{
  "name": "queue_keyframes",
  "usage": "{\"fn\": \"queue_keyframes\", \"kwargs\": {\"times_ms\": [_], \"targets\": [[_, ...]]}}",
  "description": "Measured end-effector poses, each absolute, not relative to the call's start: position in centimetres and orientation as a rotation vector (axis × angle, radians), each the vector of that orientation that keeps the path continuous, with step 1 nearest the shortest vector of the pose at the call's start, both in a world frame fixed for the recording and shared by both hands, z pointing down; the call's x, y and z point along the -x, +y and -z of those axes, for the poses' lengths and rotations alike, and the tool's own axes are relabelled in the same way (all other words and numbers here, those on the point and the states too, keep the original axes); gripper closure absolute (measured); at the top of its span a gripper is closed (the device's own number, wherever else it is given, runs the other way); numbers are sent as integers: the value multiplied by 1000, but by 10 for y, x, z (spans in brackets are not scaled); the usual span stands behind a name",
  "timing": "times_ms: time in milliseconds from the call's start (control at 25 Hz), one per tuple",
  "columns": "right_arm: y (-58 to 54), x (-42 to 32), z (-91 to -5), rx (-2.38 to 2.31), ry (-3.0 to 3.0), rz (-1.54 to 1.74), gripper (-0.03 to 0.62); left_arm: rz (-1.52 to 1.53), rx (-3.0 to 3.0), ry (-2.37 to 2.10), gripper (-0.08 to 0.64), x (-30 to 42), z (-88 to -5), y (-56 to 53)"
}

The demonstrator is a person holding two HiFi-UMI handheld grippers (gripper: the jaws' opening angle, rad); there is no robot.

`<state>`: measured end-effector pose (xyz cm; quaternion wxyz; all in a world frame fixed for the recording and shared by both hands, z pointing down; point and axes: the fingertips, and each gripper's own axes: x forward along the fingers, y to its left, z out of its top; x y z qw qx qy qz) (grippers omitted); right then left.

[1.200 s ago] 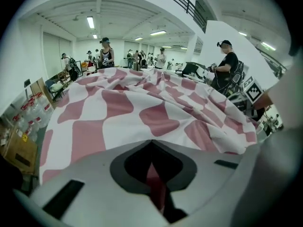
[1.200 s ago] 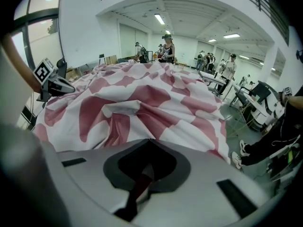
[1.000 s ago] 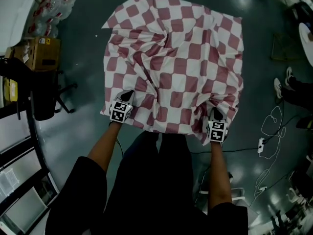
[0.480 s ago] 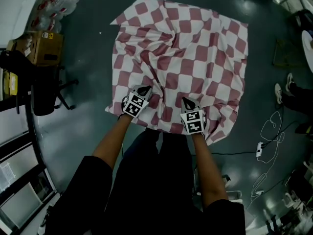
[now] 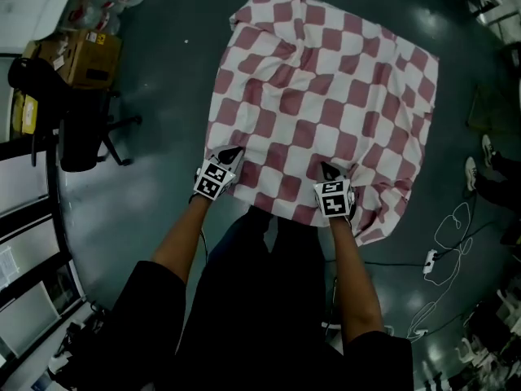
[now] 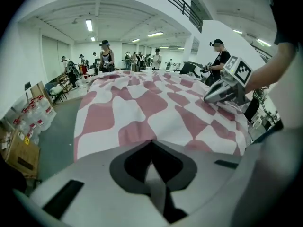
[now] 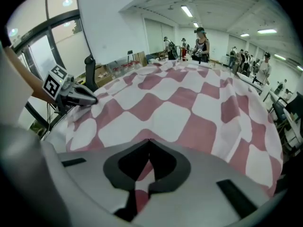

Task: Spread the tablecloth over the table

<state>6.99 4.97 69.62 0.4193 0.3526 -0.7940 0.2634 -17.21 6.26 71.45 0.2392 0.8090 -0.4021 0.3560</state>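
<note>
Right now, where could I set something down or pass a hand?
Free: the tablecloth between the left gripper and right gripper, and bare floor between cloth and black chair. Crowded: cables at right, cardboard box far left.

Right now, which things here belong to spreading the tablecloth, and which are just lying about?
For the job: tablecloth; left tongs and right tongs, both shut on its near edge.
Just lying about: cardboard box; black chair; power strip.
</note>
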Motion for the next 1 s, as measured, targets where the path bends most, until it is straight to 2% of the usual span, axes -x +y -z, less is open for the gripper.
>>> {"fn": "queue_keyframes", "kwargs": {"times_ms": [160, 360, 720, 840, 1000], "targets": [[39, -49, -679, -848, -2111, -611, 577, -965, -2275, -1060, 545, 168, -704, 61], [45, -44, -717, -809, -2033, -641, 577, -914, -2261, -1013, 543, 136, -710, 57], [30, -38, -701, -859, -2114, -649, 577, -787, -2005, -1326, 544, 159, -704, 67], [35, -70, -660, -1002, -2187, -624, 577, -748, -2164, -1216, 545, 121, -683, 51], [62, -181, -637, -1372, -2082, -661, 577, -833, -2410, -920, 545, 38, -675, 44]]}}
